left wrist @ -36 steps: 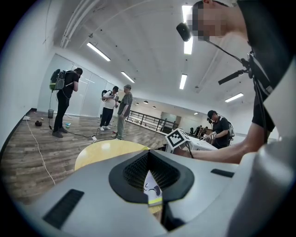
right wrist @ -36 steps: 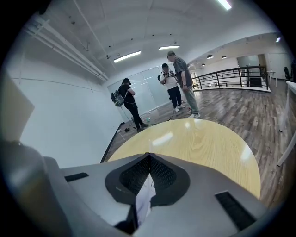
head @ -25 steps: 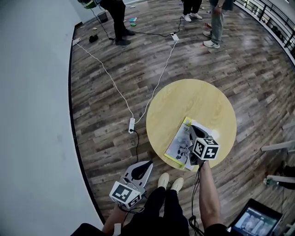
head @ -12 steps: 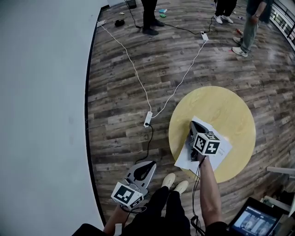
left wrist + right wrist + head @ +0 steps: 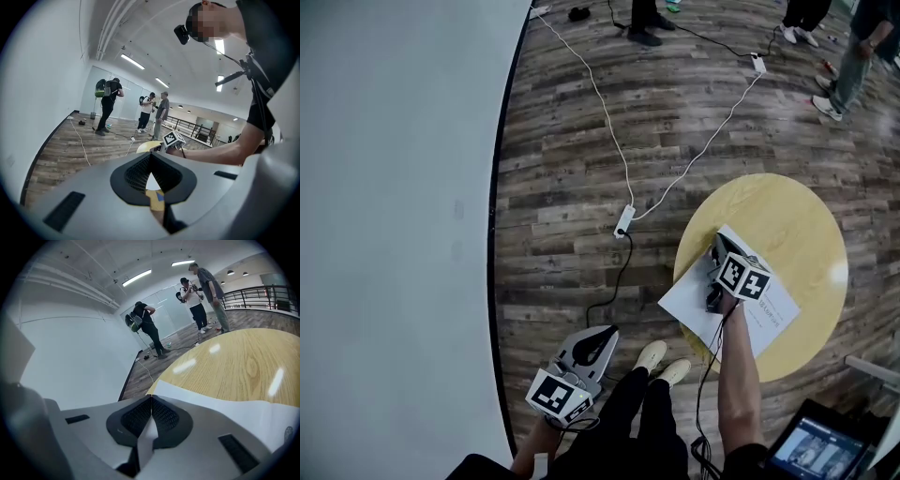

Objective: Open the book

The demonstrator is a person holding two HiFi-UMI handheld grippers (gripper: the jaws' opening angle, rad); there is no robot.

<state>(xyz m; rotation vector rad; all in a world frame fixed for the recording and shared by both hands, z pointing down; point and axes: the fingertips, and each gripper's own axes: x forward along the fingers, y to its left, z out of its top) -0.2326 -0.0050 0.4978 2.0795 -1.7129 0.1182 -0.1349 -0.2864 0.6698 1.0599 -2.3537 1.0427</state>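
On the round table [image 5: 797, 211], the book [image 5: 766, 311] is now showing a broad white inside face, where a second ago its printed, yellow-edged cover was lying uppermost. Since then the cover side has been swinging over toward the person's left, and one white corner is now reaching past the table's rim over the floor. That suggests the opening is well under way, perhaps close to finished, with the turned part needing only to be laid down and let go. The right gripper [image 5: 719, 246] is resting over the middle of the book, and in its own view its jaws are pressing together on a thin white sheet [image 5: 146, 434] that is running up between the pads; whether this is the cover or a page cannot be told. The rest of that white surface is spreading out ahead over the yellow wood. The left gripper [image 5: 602, 336] is hanging low beside the person's leg, well apart from the table, with its jaws meeting at the tips and carrying nothing, taking no part in the task.
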